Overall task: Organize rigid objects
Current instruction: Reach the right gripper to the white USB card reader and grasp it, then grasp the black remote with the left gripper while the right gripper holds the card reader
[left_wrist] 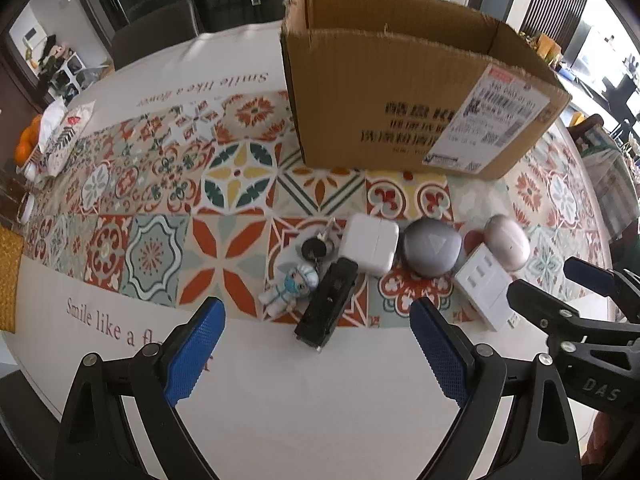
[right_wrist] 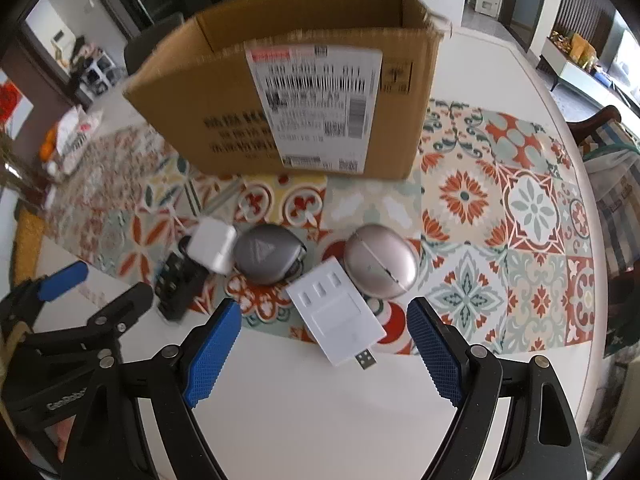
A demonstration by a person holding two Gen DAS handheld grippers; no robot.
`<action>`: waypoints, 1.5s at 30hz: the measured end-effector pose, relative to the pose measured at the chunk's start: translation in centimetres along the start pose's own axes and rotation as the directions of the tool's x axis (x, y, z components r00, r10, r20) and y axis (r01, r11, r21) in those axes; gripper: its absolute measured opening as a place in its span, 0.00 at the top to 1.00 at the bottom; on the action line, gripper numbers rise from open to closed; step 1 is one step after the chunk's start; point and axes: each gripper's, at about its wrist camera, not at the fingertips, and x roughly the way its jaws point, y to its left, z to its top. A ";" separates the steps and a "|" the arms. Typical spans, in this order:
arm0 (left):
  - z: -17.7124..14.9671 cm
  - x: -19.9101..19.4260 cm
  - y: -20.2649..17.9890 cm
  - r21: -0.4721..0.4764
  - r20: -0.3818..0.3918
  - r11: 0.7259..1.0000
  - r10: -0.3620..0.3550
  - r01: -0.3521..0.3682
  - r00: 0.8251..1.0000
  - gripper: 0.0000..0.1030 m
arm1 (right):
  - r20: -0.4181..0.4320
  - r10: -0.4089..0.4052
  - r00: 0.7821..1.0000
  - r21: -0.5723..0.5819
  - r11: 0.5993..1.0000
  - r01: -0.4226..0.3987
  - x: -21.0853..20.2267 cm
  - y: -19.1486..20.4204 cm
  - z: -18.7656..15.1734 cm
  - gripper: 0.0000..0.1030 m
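White round table (left_wrist: 280, 400), tiled-pattern runner (left_wrist: 224, 184), cardboard box (left_wrist: 384, 120), dark chairs behind, both claws spread

Left gripper (left_wrist: 316, 344) and right gripper (right_wrist: 324, 346): black frames, silver screws, blue diamond-textured pads (left_wrist: 196, 350), white lettering

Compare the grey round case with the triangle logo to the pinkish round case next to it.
The grey case is darker and bears a triangle mark; the pinkish case is paler, with a visible lid seam across it. The grey case touches the white charger; the pinkish case sits right of the white USB hub. Both are rounded pebble shapes lying flat.
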 end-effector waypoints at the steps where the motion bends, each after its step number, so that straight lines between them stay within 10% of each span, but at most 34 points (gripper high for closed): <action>1: -0.2 0.2 -0.1 0.000 -0.008 1.000 0.004 -0.004 1.000 0.08 | -0.009 -0.006 1.000 -0.006 1.000 0.006 0.4 0.0 -0.1 0.18; 22: -1.6 4.0 -1.8 0.037 -0.085 0.998 0.054 -0.051 0.995 0.08 | -0.139 -0.038 0.990 -0.083 0.996 0.026 6.9 -0.4 -1.1 0.19; 45: -2.6 3.8 -0.6 0.024 -0.072 0.999 -0.019 0.021 0.997 0.08 | -0.097 -0.048 0.994 -0.095 0.995 0.039 6.8 1.7 -2.3 0.50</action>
